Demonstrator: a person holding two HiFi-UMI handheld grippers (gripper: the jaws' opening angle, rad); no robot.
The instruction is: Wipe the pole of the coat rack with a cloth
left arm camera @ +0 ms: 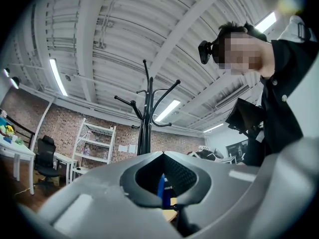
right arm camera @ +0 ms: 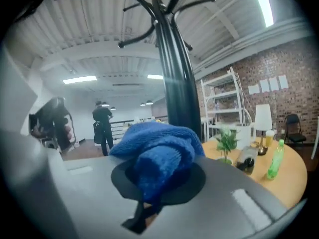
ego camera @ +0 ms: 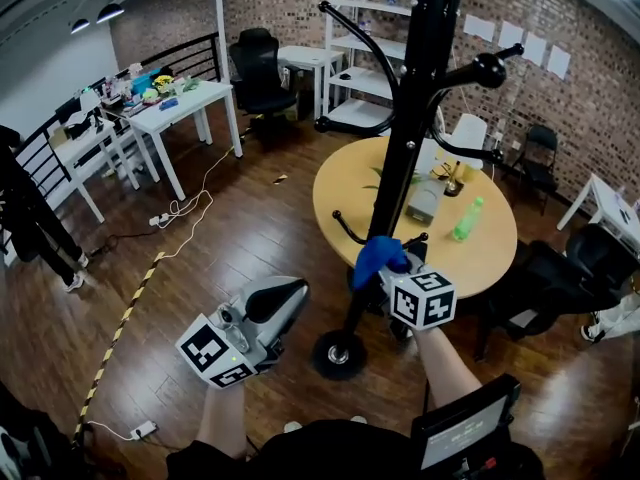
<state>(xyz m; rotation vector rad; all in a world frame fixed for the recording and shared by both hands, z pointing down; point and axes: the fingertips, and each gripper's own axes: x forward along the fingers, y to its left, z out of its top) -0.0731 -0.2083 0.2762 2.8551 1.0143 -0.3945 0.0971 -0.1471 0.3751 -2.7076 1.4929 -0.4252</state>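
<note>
The black coat rack pole (ego camera: 405, 138) rises from a round base (ego camera: 338, 353) on the wood floor, with curved hooks higher up. My right gripper (ego camera: 388, 268) is shut on a blue cloth (ego camera: 380, 252), and the cloth rests against the lower pole. In the right gripper view the bunched cloth (right arm camera: 158, 151) fills the jaws and the pole (right arm camera: 175, 78) stands just behind it. To the left of the pole and lower down, my left gripper (ego camera: 288, 293) is shut with nothing in it. The left gripper view shows that gripper (left arm camera: 162, 156) pointing at the rack (left arm camera: 144, 118).
A round yellow table (ego camera: 350, 203) stands right behind the rack, with a green bottle (ego camera: 466, 218), a small lamp and a plant on it. Black chairs sit to the right and far back. White tables (ego camera: 185, 103) and a floor cable (ego camera: 185, 208) lie left.
</note>
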